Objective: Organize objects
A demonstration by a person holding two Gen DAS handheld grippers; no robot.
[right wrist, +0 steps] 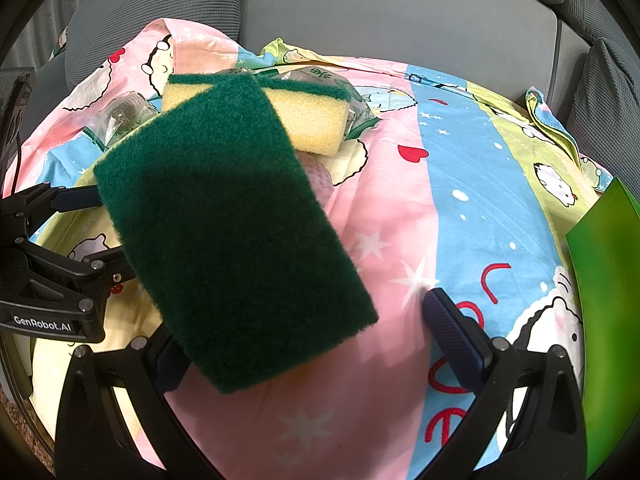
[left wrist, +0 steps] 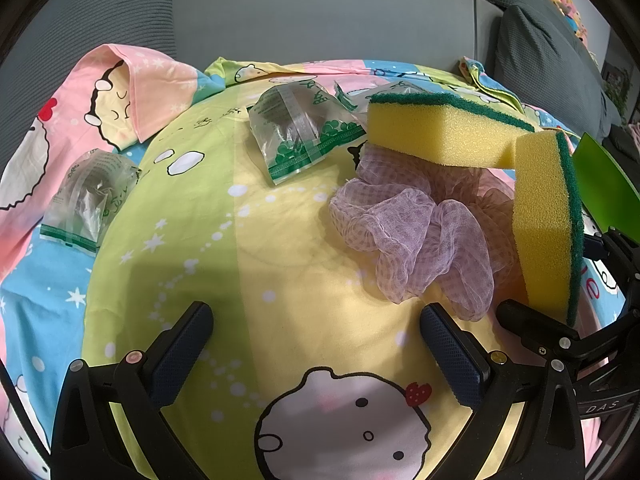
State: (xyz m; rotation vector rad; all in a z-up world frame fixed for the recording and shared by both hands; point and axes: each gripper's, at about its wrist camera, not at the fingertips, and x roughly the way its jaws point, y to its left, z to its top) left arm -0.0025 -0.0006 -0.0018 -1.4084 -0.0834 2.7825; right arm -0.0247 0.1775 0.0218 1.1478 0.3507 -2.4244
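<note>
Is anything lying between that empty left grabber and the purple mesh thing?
Nothing visible: only bare cartoon-print bedsheet separates the open left hand-held gripper from the lilac mesh bath pouf.

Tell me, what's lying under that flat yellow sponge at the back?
The sponge rests on a lilac mesh puff, which spills out toward the camera. Clear packets lie behind and beside it. Whatever is beneath its far end is covered.

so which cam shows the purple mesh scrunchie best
The left wrist view: the purple mesh scrunchie lies almost fully visible under the sponges. In the right wrist view only a small pink-purple patch shows behind the sponge nearest the camera.
</note>
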